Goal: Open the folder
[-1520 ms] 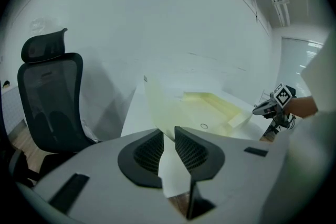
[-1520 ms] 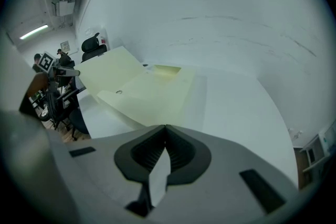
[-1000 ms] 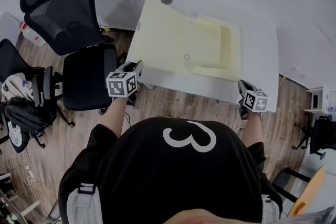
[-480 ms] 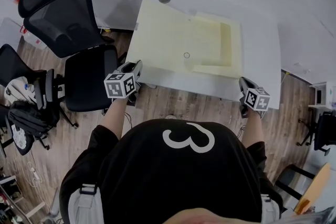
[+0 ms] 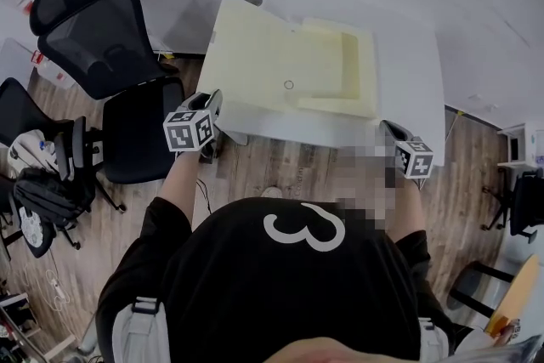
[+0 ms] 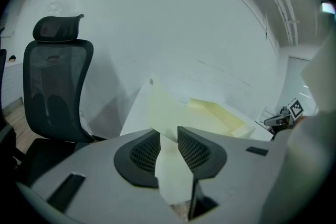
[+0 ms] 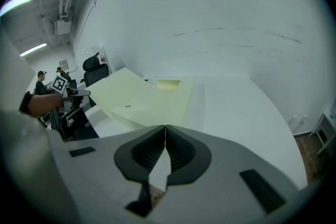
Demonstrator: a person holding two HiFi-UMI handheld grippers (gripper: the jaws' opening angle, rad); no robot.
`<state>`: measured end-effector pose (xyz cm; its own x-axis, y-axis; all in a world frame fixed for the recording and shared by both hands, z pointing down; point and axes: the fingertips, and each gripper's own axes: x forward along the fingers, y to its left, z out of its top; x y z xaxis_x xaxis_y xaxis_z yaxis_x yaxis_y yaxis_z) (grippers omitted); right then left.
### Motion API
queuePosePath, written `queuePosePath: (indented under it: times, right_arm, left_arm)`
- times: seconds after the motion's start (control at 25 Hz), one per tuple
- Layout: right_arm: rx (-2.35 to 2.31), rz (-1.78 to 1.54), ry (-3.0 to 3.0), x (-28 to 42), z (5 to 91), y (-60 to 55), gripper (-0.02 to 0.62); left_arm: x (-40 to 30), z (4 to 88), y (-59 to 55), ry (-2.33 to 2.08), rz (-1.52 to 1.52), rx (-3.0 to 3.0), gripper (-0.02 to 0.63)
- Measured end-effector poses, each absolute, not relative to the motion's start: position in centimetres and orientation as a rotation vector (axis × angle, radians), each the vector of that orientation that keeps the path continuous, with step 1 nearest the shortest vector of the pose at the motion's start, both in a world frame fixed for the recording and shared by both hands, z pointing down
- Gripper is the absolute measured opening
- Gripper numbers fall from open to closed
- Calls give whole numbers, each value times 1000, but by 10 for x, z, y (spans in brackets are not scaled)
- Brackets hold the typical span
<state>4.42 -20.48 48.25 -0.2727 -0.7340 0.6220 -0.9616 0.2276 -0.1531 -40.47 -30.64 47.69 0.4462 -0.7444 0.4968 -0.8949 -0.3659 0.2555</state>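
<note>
In the head view, the left gripper and the right gripper were held off the near edge of the white table, one by each near corner. The pale yellow folder was laid flat on the table ahead of both sets of jaws (spread open, by the look of it).

In the left gripper view, the jaws were seen apart and had just been opening. Nothing was clamped between them, and the folder's near corner was seen just beyond their tips. A black chair was seen left of the jaws.

In the right gripper view, the jaws were pressed together on nothing, with the folder ahead and to their left.
</note>
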Motion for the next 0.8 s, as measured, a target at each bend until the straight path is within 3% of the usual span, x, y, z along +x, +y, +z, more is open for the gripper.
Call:
queuePosePath:
  times: [0.4,0.8]
  right_arm:
    - [1435,735,-2303,6,444,-141,25]
    - [1327,618,-2537,-28,386,-52,25]
  left_arm:
    - [-385,442,-282,-1418,405,2268,129]
    - [-324,412,-152,-1211,349,2411,132]
